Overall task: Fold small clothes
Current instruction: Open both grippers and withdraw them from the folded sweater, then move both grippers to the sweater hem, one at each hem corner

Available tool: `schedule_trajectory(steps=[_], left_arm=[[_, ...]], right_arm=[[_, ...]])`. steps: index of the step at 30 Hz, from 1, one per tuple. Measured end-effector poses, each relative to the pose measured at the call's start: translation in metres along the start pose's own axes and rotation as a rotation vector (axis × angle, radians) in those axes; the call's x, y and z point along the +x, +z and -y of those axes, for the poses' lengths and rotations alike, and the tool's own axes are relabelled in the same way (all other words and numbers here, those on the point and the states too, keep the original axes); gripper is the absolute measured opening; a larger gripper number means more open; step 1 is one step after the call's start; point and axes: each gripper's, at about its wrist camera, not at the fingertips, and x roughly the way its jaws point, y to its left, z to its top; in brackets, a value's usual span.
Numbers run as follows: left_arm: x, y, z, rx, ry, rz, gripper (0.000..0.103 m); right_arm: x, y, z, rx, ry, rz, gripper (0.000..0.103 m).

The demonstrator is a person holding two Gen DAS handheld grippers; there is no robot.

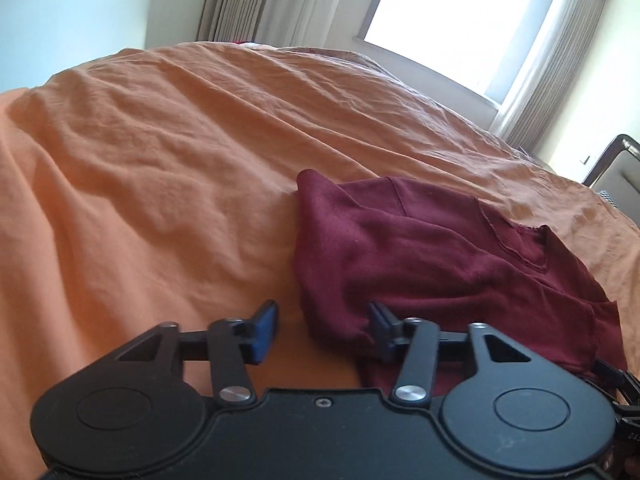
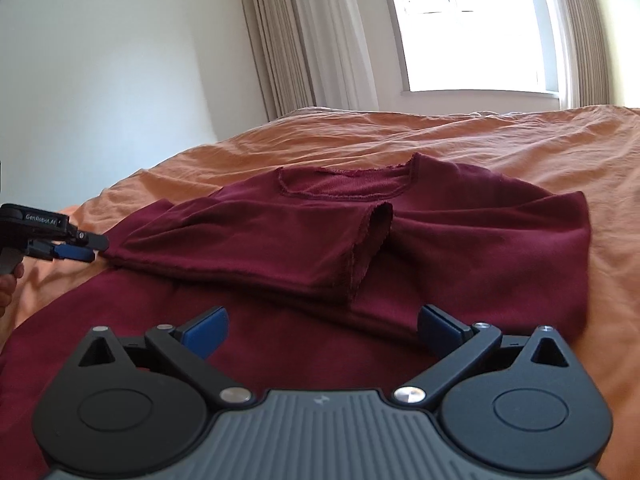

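My left gripper (image 1: 322, 330) points downward with jaws parted and nothing pinched; my right gripper (image 2: 322, 334) is spread wide, empty too

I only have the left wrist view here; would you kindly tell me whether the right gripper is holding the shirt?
Observer: No. The right gripper is open over the lower part of the shirt, with nothing pinched between its pads.
Operator: Thank you. Is a sleeve folded in yet?
Observer: Yes. One sleeve lies across the chest, and its cuff ends about mid-shirt.
Operator: And the other side?
Observer: It appears not folded in. It lies spread on the bedspread, to the right in the right wrist view.
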Motion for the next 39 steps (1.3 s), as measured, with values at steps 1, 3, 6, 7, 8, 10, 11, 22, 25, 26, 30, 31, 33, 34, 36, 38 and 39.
schedule_trajectory(steps=[1, 3, 6, 7, 8, 10, 11, 22, 25, 26, 30, 31, 33, 34, 36, 38, 39], left_arm=[[-0.006, -0.003, 0.0, 0.012, -0.005, 0.006, 0.061], [-0.018, -0.011, 0.002, 0.037, -0.005, 0.023, 0.07], [-0.041, -0.028, 0.004, 0.079, -0.008, 0.056, 0.086], [-0.047, -0.034, 0.006, 0.095, -0.012, 0.062, 0.09], [-0.055, -0.041, 0.007, 0.111, -0.015, 0.068, 0.092], [-0.069, -0.055, 0.009, 0.128, -0.009, 0.082, 0.101], [-0.077, -0.064, 0.01, 0.132, -0.003, 0.092, 0.102], [-0.13, -0.142, 0.022, 0.247, -0.005, 0.115, 0.102], [-0.138, -0.161, 0.024, 0.286, 0.006, 0.112, 0.102], [-0.141, -0.168, 0.025, 0.3, 0.01, 0.115, 0.102], [-0.159, -0.187, 0.027, 0.324, 0.01, 0.148, 0.102], [-0.164, -0.192, 0.027, 0.325, 0.009, 0.162, 0.102], [-0.172, -0.2, 0.029, 0.333, 0.006, 0.185, 0.102], [-0.175, -0.204, 0.031, 0.342, 0.004, 0.194, 0.102], [-0.18, -0.212, 0.037, 0.363, -0.005, 0.206, 0.102], [-0.184, -0.22, 0.043, 0.388, -0.021, 0.213, 0.102], [-0.186, -0.224, 0.047, 0.402, -0.031, 0.214, 0.102]], right_arm=[[-0.009, -0.003, -0.001, -0.003, -0.001, 0.001, 0.103], [-0.028, -0.011, -0.005, -0.014, -0.014, 0.004, 0.103], [-0.052, -0.027, -0.013, -0.058, -0.05, 0.002, 0.103], [-0.06, -0.034, -0.017, -0.084, -0.068, -0.002, 0.103], [-0.067, -0.041, -0.023, -0.114, -0.088, -0.007, 0.103], [-0.08, -0.057, -0.031, -0.175, -0.131, -0.013, 0.103], [-0.088, -0.067, -0.036, -0.212, -0.163, -0.015, 0.103], [-0.165, -0.124, -0.042, -0.233, -0.326, 0.053, 0.103], [-0.19, -0.13, -0.05, -0.246, -0.336, 0.139, 0.103], [-0.2, -0.135, -0.055, -0.268, -0.322, 0.19, 0.103], [-0.213, -0.152, -0.082, -0.405, -0.251, 0.23, 0.103], [-0.211, -0.157, -0.089, -0.445, -0.24, 0.218, 0.103], [-0.207, -0.169, -0.104, -0.519, -0.227, 0.2, 0.103], [-0.205, -0.174, -0.109, -0.544, -0.22, 0.194, 0.103], [-0.2, -0.183, -0.12, -0.587, -0.201, 0.185, 0.103], [-0.192, -0.191, -0.131, -0.629, -0.214, 0.189, 0.103], [-0.185, -0.193, -0.135, -0.644, -0.237, 0.191, 0.103]])
